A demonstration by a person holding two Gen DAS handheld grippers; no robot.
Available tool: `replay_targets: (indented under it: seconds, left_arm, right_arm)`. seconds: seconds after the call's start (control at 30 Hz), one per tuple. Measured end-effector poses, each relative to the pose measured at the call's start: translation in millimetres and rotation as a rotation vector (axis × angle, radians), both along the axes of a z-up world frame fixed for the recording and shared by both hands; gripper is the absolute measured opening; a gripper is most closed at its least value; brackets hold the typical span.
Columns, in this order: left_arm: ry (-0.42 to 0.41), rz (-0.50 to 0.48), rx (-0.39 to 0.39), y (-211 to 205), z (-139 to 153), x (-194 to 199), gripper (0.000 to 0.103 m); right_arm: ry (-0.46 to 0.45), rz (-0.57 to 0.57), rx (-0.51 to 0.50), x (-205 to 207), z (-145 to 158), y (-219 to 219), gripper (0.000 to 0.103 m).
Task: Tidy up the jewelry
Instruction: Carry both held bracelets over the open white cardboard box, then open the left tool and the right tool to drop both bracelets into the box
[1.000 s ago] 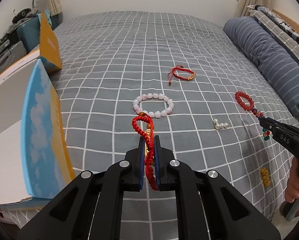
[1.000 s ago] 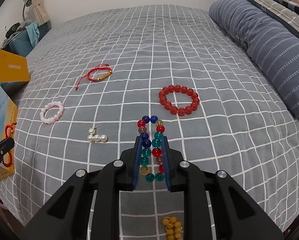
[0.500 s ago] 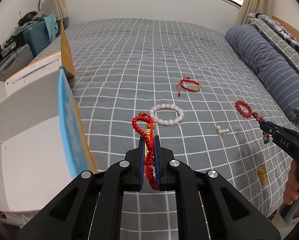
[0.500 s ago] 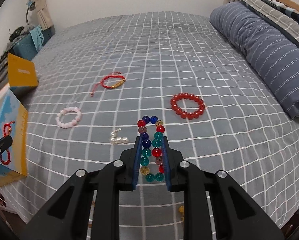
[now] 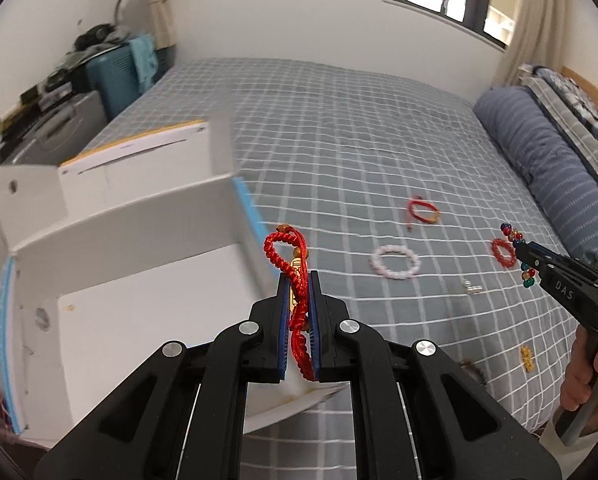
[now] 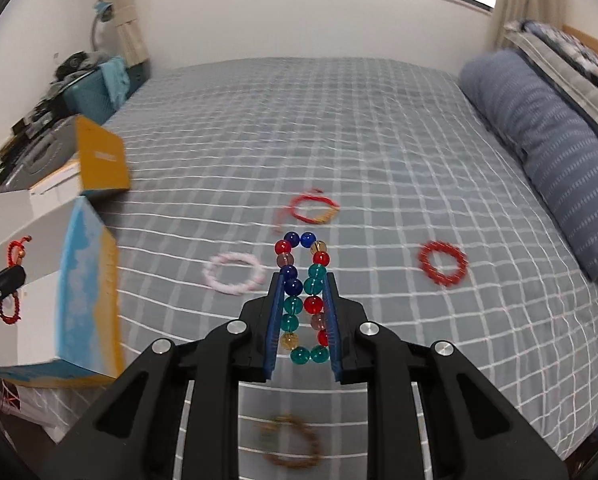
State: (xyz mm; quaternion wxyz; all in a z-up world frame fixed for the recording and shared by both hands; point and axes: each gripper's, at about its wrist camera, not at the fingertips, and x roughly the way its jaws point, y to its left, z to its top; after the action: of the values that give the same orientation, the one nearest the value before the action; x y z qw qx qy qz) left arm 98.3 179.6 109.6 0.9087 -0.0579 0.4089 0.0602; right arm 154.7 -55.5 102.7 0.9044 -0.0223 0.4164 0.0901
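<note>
My left gripper (image 5: 299, 280) is shut on a red braided cord bracelet (image 5: 295, 276) and holds it above the right wall of an open white box (image 5: 139, 320) with blue and yellow outer sides. My right gripper (image 6: 302, 280) is shut on a multicoloured glass bead bracelet (image 6: 303, 292), held above the grey checked bedspread (image 6: 379, 140). On the bed lie a pink bead bracelet (image 6: 233, 273), a red cord bracelet with a gold piece (image 6: 313, 210), a red bead bracelet (image 6: 443, 263) and a brown bead bracelet (image 6: 293, 446).
The box (image 6: 87, 280) sits at the bed's left edge with its yellow lid flap (image 6: 101, 160) up. A blue striped pillow (image 6: 551, 152) lies along the right side. Small pearl pieces (image 5: 471, 288) and a yellow bead piece (image 5: 526, 357) lie near the bed's front edge.
My left gripper has swung left and up with the red cord bracelet, so the open box now fills its view. My right gripper has risen and pulled back with the bead bracelet.
</note>
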Motion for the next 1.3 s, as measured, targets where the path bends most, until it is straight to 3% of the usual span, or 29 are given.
replay_targets:
  seconds: [0.47,0.73,0.97,1.17,1.23,1.3]
  left_arm:
    - [0.008,0.209,-0.004,124,-3,-59,0.008]
    - [0.049,0.284,-0.003,174,-28,-75,0.008]
    - [0.114,0.303,-0.013,193,-62,-75,0.008]
    - [0.136,0.309,-0.018,198,-73,-74,0.008]
    - [0.138,0.312,-0.003,198,-73,-74,0.008]
    - [0.144,0.308,-0.001,198,-74,-73,0.008]
  right_arm:
    - [-0.032,0.242,-0.002,-31,25,181,0.019]
    - [0.021,0.339,-0.021,-51,-3,269,0.019]
    - [0.122,0.337,-0.047,-44,-48,300,0.019]
    - [0.161,0.319,-0.058,-40,-64,303,0.019]
    - [0.167,0.323,-0.06,-41,-65,302,0.008]
    - [0.173,0.325,-0.058,-41,-67,301,0.008]
